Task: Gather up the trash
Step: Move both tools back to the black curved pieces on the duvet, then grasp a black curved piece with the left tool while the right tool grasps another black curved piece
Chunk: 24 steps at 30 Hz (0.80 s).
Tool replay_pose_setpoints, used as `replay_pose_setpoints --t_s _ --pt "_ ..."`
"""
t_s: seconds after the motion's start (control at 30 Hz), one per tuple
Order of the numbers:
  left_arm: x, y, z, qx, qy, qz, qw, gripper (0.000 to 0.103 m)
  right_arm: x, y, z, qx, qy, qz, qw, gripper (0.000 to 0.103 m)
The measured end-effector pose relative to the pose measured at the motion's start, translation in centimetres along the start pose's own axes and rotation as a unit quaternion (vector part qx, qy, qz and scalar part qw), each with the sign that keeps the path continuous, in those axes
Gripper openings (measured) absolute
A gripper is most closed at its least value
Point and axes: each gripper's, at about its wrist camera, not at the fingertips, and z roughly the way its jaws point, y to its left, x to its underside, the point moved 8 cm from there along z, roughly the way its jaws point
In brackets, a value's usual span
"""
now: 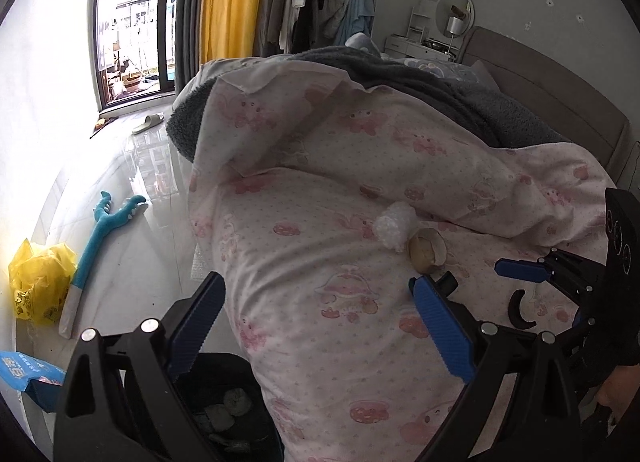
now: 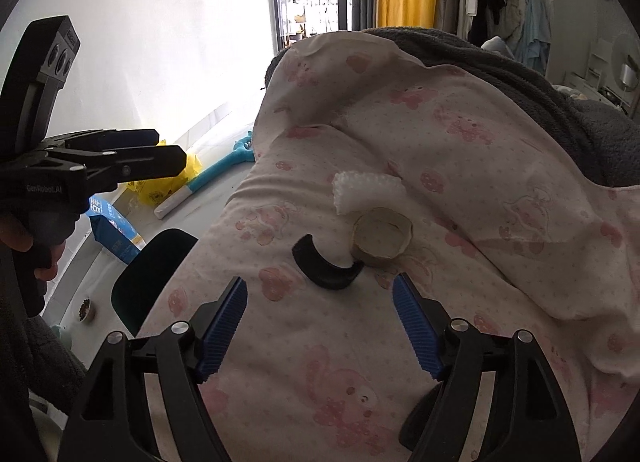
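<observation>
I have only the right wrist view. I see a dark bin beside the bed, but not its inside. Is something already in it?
Observer: Yes. The left wrist view looks down into the bin, and several crumpled wads lie at the bottom.
Operator: I see the left gripper only from the side. Does it hold anything?
Observer: No. The left gripper is open and nothing is between its fingers.
Operator: Is there anything on the floor close to the window?
Observer: A single slipper lies there, in front of the window frame.
</observation>
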Motion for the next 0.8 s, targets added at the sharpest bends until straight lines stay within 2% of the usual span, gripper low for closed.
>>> replay_pose_setpoints --t_s 0.2,0.37,0.6,0.8 --pt "0.4 -3.5 1.6 0.024 0.006 0.024 0.9994 0.097 1.2 -2.4 -0.9 -0.019 -0.003 0.012 1.0 0.078" --pt "1.3 -5.9 3.1 0.046 0.026 0.023 0.9984 0.096 2.5 -3.4 -1.6 -0.029 0.0 -0.001 1.0 0.079" --pt "1.9 -8.0 4.9 0.046 0.034 0.036 0.9977 0.096 4.0 -5.0 -2.4 -0.037 0.0 0.007 0.999 0.079" --pt "2.6 -9.2 6.4 0.046 0.047 0.037 0.9971 0.089 5.4 -5.7 -2.1 -0.042 0.015 0.007 0.999 0.079"
